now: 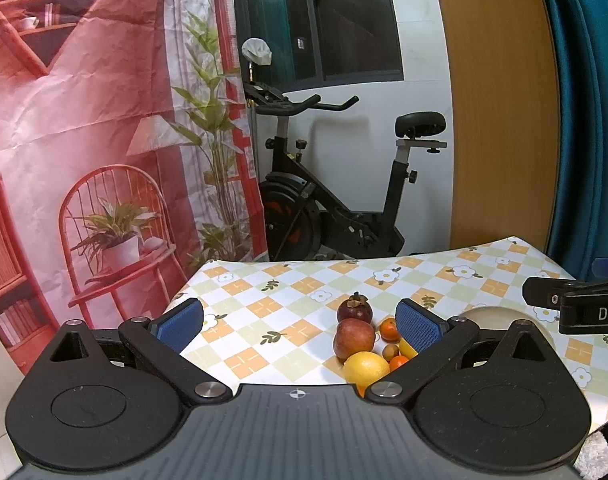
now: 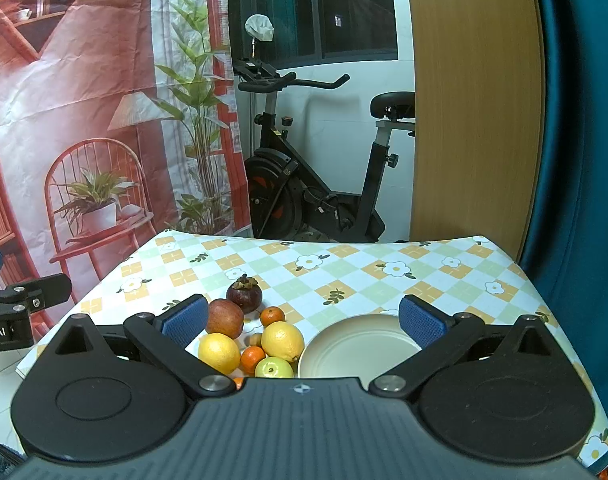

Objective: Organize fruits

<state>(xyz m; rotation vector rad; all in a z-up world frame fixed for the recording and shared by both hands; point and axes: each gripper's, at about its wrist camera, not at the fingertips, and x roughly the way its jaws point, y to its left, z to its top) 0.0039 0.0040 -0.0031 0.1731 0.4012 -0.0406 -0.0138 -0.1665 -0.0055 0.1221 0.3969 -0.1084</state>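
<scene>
Fruits are lying clustered on the table (image 2: 344, 272), which is wearing a checked cloth printed with white flowers. In the right wrist view the mangosteen (image 2: 244, 294) is sitting farthest back, with the red apple (image 2: 225, 318) touching it in front and a small mandarin (image 2: 272, 316) just beside. Nearer the camera two lemons (image 2: 282, 341) are flanking a second mandarin (image 2: 252, 359), and a green apple (image 2: 274, 368) is showing at the lower edge of the pile. A small brown fruit (image 2: 256, 339) is peeking between them. The cream plate (image 2: 356, 350) is standing empty just to the right of the pile, apart from the fruit.

The right claw (image 2: 304, 320) is hanging wide open over the pile and plate, gripping nothing. The left claw (image 1: 300, 324) is likewise spread wide and empty, with the fruit lying toward its right finger.

Writing is showing only in part: "DA" on the right claw's body in the left view, and "ot.AI" on the left claw's body in the right view. An exercise bike (image 2: 316, 168) is standing behind the table.
</scene>
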